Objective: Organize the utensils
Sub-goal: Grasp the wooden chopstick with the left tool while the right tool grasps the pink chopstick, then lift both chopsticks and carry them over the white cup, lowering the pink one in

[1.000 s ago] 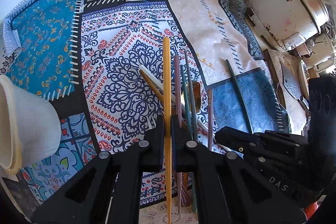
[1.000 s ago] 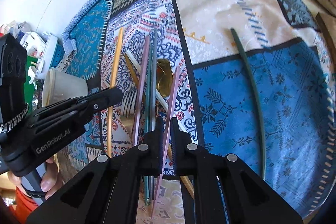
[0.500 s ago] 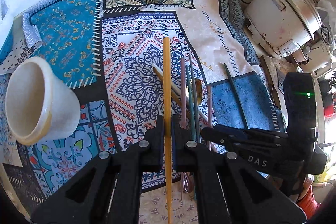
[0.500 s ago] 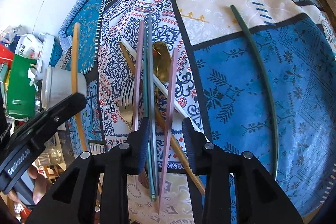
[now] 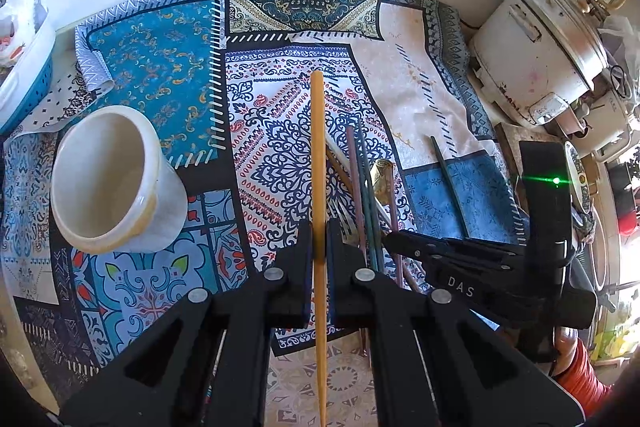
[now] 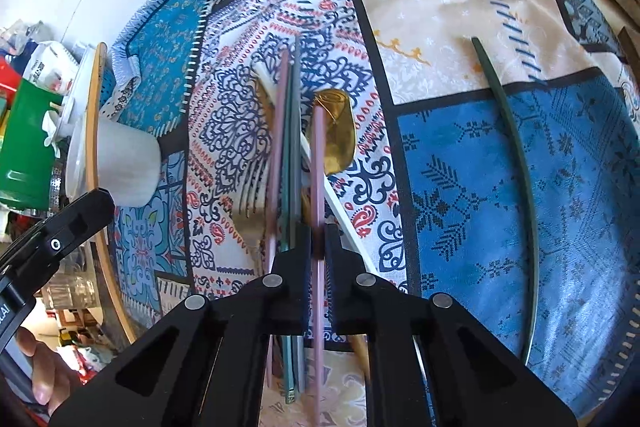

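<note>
Left wrist view: left gripper (image 5: 319,247) clamps long yellow chopstick (image 5: 318,155); right gripper (image 6: 319,247) clamps pink chopstick (image 6: 318,163). Risk: either pivots, missing cream ceramic cup (image 5: 112,183), centre left.

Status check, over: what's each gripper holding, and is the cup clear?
Left gripper shut on yellow chopstick, lifted. Right gripper shut on pink chopstick, down at the utensil pile. Cup upright, mouth unobstructed.
</note>
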`<action>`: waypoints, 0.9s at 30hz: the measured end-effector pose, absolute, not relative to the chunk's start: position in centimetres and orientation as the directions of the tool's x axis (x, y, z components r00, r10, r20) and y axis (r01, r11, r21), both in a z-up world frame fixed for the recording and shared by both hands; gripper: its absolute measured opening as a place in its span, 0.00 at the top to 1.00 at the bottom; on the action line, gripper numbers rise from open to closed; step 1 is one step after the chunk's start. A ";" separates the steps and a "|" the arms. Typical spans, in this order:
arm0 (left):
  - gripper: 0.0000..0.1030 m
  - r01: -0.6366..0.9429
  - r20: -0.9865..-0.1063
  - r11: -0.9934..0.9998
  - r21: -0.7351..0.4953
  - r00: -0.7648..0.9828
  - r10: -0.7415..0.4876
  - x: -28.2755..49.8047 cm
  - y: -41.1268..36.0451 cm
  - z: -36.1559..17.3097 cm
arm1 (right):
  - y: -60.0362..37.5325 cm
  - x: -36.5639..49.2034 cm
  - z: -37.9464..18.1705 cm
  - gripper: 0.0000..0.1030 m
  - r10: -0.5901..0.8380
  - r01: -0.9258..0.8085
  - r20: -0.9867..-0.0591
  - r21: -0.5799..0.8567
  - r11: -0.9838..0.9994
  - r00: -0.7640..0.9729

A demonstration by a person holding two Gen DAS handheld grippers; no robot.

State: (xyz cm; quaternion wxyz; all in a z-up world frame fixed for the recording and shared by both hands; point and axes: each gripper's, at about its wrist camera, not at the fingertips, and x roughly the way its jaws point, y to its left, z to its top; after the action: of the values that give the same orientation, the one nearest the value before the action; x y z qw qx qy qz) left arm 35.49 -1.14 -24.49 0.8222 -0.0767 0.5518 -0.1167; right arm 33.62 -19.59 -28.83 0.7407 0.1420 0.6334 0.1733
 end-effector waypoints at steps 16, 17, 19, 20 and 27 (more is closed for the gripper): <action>0.96 0.073 -0.852 0.961 -0.267 0.449 -0.271 35.1 -0.9 -21.5 | -21.5 32.9 -22.3 0.94 0.432 -0.128 -0.839 0.414 0.901 0.330; 0.96 0.071 -0.848 0.961 -0.266 0.457 -0.269 35.1 -0.8 -21.3 | -21.6 32.9 -21.7 0.94 0.434 -0.131 -0.832 0.415 0.900 0.345; 0.96 0.066 -0.837 0.965 -0.255 0.485 -0.255 34.8 -0.8 -20.5 | -21.3 32.9 -20.7 0.94 0.434 -0.142 -0.820 0.412 0.900 0.373; 0.96 0.063 -0.831 0.966 -0.250 0.498 -0.248 34.7 -0.7 -20.1 | -21.3 32.9 -20.2 0.94 0.433 -0.147 -0.814 0.409 0.901 0.387; 0.96 0.038 -0.776 0.967 -0.250 0.590 -0.224 33.8 0.8 -16.9 | -20.5 32.6 -16.5 0.94 0.436 -0.187 -0.771 0.396 0.899 0.464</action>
State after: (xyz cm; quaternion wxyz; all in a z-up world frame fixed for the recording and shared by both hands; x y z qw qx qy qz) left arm 33.78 0.79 -16.89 0.8855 -0.1039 0.4468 -0.0739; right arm 32.57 -20.53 -16.48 0.8457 0.1285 0.4840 0.1844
